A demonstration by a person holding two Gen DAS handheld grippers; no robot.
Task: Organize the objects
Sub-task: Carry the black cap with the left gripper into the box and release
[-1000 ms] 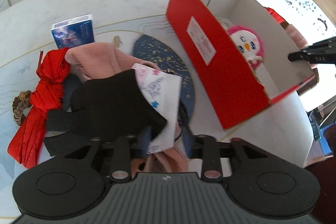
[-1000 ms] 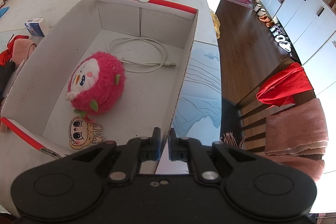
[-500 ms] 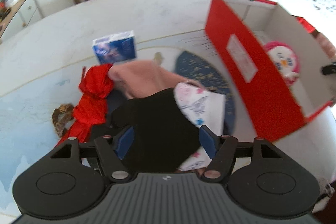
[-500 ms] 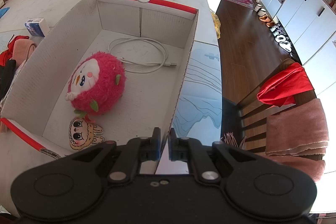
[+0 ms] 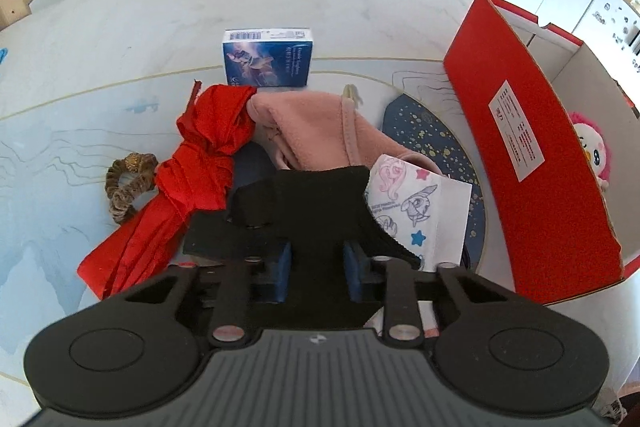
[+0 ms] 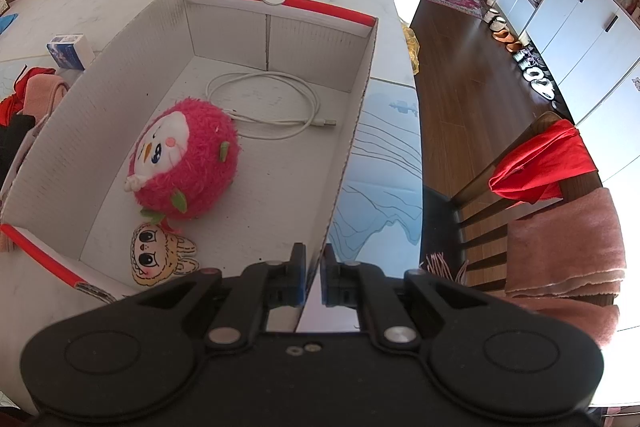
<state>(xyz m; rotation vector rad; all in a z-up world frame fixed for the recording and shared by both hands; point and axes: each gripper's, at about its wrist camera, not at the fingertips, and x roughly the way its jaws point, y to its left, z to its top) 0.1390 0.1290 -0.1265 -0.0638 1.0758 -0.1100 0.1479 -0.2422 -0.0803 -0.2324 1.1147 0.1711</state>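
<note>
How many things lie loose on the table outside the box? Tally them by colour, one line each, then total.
Red: 1, cloth
Pink: 1, fleece
Black: 1, garment
Blue: 1, small carton
White: 1, printed pouch
Brown: 1, hair tie
Total: 6

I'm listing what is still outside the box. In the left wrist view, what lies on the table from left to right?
Brown scrunchie → red cloth → pink cloth → cartoon-printed paper → red box. The black cloth and the blue packet overlap these, so I leave them out.
</note>
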